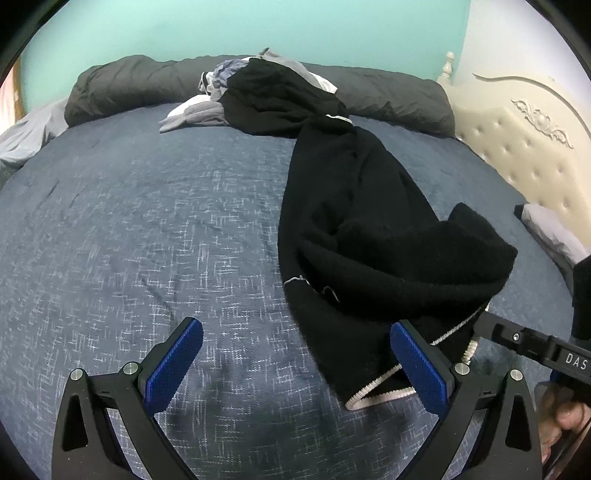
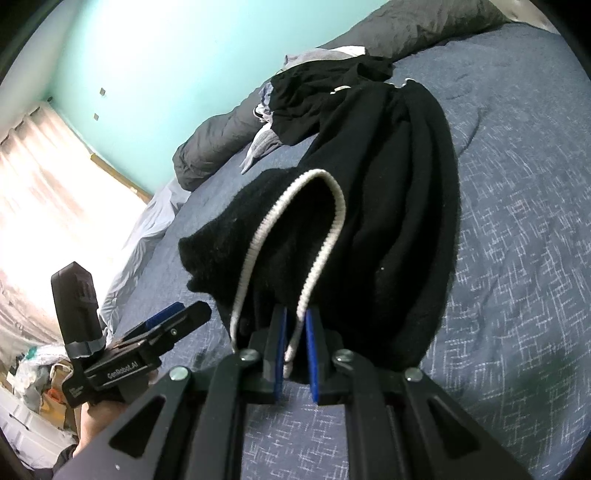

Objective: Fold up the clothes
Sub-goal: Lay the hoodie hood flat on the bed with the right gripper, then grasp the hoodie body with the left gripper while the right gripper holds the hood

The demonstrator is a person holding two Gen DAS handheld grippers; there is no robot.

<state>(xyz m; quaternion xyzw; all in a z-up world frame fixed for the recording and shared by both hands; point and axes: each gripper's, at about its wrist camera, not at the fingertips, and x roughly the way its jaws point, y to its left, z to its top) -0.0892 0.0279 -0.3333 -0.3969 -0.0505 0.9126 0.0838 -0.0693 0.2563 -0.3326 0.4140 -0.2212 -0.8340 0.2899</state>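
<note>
Sweater (image 2: 388, 192), black with white trim, lies long on the blue bed (image 1: 129, 221), its near end lifted. My right gripper (image 2: 294, 332) pinches the white-edged hem. My left gripper (image 1: 295, 354) stands wide, holding nothing, just left of the sweater.

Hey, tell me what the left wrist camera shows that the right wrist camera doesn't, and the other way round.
Only the left wrist view shows the cream tufted headboard and the left gripper with jaws wide open over the blue bedspread, holding nothing.

Only the right wrist view shows the right gripper shut on the white-trimmed edge of the black garment, plus the bright curtained window.

Both show the garment, the bedspread, the clothes pile against the grey bolster, and the turquoise wall.
</note>
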